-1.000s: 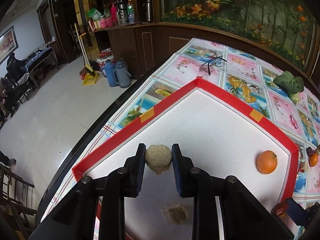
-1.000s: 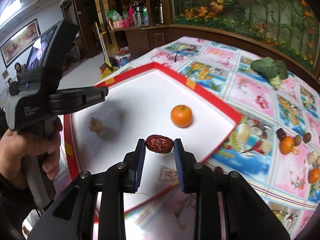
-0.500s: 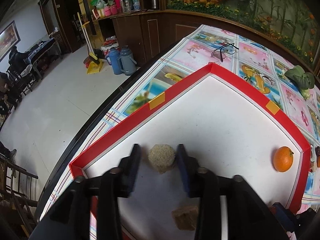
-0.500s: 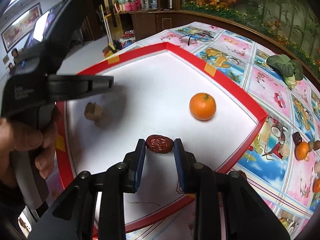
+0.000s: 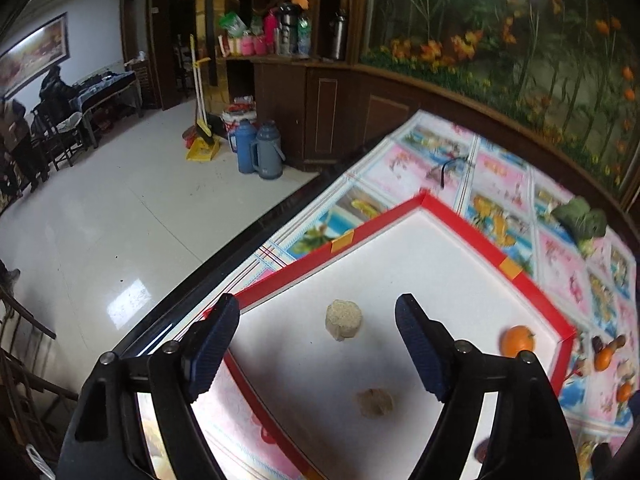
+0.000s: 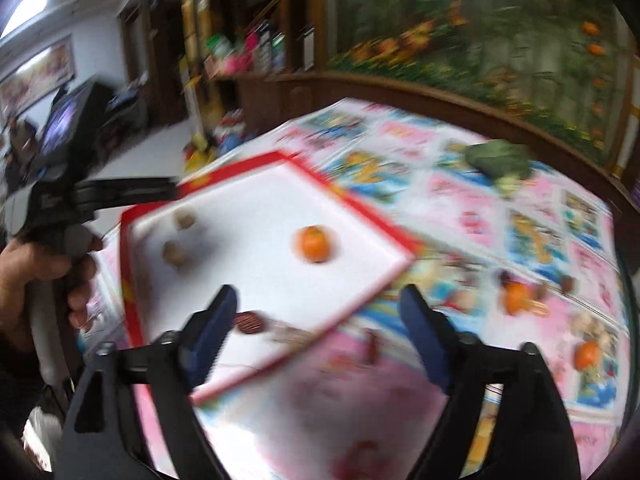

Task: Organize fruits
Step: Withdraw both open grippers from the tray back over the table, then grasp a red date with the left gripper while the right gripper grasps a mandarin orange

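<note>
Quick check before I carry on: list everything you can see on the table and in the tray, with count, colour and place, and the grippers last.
Red-rimmed white tray: one, on the patterned tablecloth.
Beige rough round fruit: one, lying free on the tray floor between the left fingers.
Tan lumpy piece: one, on the tray nearer the camera.
Orange tangerine: one, on the tray near its right rim.
Dark red wrinkled date: one, at the tray's near edge, beside the right gripper's left finger.
Green leafy vegetable: one, on the cloth beyond the tray.
Small loose fruits: several, orange and brown, on the cloth to the right; blurred.
Left gripper: open, just opened.
Right gripper: open, just opened.
</note>
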